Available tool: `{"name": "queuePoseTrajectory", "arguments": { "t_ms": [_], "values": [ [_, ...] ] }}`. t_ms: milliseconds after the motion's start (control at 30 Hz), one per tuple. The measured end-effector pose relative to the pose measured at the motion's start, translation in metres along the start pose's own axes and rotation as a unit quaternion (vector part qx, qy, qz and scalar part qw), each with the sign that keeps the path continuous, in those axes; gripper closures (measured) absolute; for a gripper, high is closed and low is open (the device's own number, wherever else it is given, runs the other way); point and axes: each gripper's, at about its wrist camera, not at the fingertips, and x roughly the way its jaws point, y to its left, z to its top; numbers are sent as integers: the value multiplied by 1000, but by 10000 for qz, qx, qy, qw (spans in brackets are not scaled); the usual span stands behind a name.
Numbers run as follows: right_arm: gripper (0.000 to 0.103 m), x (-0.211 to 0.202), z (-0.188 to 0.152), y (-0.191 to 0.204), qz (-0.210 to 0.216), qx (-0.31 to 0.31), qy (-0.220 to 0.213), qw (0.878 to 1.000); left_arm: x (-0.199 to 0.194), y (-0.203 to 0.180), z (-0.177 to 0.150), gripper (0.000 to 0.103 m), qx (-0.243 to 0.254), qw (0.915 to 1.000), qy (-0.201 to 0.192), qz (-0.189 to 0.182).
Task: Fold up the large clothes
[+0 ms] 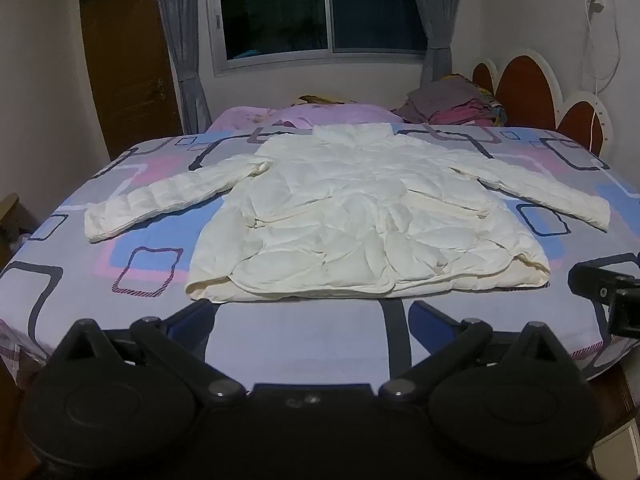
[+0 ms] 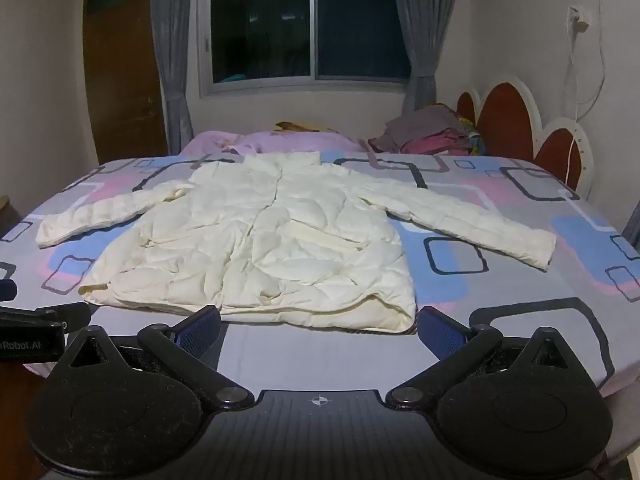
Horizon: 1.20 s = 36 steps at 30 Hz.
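Note:
A white puffer jacket (image 1: 352,216) lies flat on the bed, front up, both sleeves spread out to the sides, collar toward the far pillows. It also shows in the right wrist view (image 2: 256,240). My left gripper (image 1: 312,320) is open and empty, held just short of the jacket's hem at the bed's near edge. My right gripper (image 2: 320,328) is open and empty, also just short of the hem, toward its right corner. The right gripper shows at the right edge of the left wrist view (image 1: 608,292).
The bed (image 1: 120,240) has a grey, blue and pink patterned sheet. A pile of folded clothes (image 1: 452,108) and a pink pillow (image 1: 280,116) sit at the far side. A headboard (image 1: 536,88) stands at the right, a window and a door behind.

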Motion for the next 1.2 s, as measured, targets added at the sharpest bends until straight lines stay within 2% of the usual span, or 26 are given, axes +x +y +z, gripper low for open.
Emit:
{"name": "queuePoseTrajectory", "arguments": {
  "t_ms": [1200],
  "values": [
    [0,1,6,15,-20,-207,-49,9998,-3,11,1,0,-71,10000,7,12]
  ]
}}
